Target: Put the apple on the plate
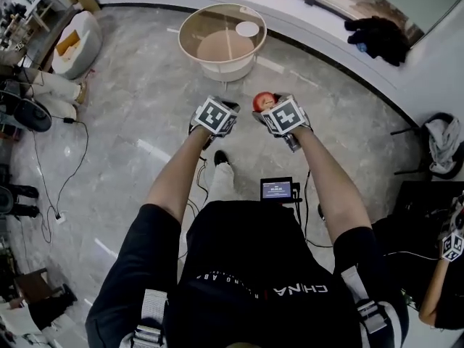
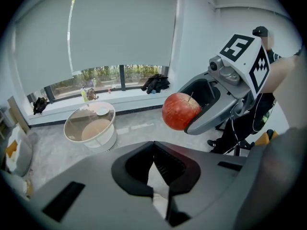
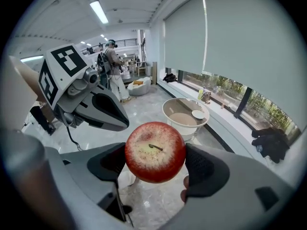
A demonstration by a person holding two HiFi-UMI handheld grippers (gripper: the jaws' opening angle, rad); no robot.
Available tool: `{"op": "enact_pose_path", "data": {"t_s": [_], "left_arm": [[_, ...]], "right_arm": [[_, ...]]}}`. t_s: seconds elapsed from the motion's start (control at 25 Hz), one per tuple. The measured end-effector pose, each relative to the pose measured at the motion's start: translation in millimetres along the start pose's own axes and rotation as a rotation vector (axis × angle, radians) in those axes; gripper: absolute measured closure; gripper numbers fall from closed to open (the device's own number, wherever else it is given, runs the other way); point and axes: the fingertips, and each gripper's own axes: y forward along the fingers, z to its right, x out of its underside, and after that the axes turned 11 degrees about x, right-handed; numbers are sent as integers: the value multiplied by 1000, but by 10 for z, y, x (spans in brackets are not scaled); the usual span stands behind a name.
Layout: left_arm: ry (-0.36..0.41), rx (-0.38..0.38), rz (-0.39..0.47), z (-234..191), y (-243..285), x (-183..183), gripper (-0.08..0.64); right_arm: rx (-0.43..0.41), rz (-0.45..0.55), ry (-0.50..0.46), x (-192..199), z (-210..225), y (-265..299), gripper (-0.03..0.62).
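Note:
My right gripper (image 3: pixel 155 163) is shut on a red apple (image 3: pixel 155 151), its stem end facing the camera. In the head view the apple (image 1: pixel 261 98) shows just ahead of the right gripper (image 1: pixel 268 112), held in the air above the floor. The left gripper (image 1: pixel 215 110) hovers beside it, jaws shut with nothing between them (image 2: pixel 153 145). From the left gripper view the apple (image 2: pixel 180 110) hangs to the upper right. A small white plate (image 1: pixel 247 29) lies on a round glass table (image 1: pixel 190 35) farther ahead, also visible as the plate (image 3: pixel 197 114).
A cream armchair (image 1: pixel 76 42) stands at far left, with cables (image 1: pixel 58 187) across the marble floor. Dark clothes (image 1: pixel 377 35) lie on the curved window ledge. A black chair (image 1: pixel 442 143) and another person's arm (image 1: pixel 446 267) are at the right edge.

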Motion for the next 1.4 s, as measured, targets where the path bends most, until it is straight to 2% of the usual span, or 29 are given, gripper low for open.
{"op": "enact_pose_path", "data": {"t_s": [0.16,0.36,0.56,0.72,1.04,1.2,1.4], "left_arm": [[9,41,-7,-620,205,-179,543],[47,104,-52,-1493,303,-474,543],[81,121,-61,-2384,273,-771,543],[84,119,-57,-2923,238,-900,543],[50,116,-43,-3720,497,-1335,543],[48,96,-47,-4216,730,-1792,543],[66,47,-66,-4796,1118,-2630,543]], "right_arm": [[31,-31,31,-296,270,479,179],[54,-63,97,-911,622,1046,179],[62,-60,179,-1520,804,1570,179],[61,-85,168,-1846,868,1943,179],[38,-94,163,-2338,1444,2641,179],[8,-64,133,-2765,1927,3057,179],[-20,-57,99,-3212,2831,3433,179]]}}
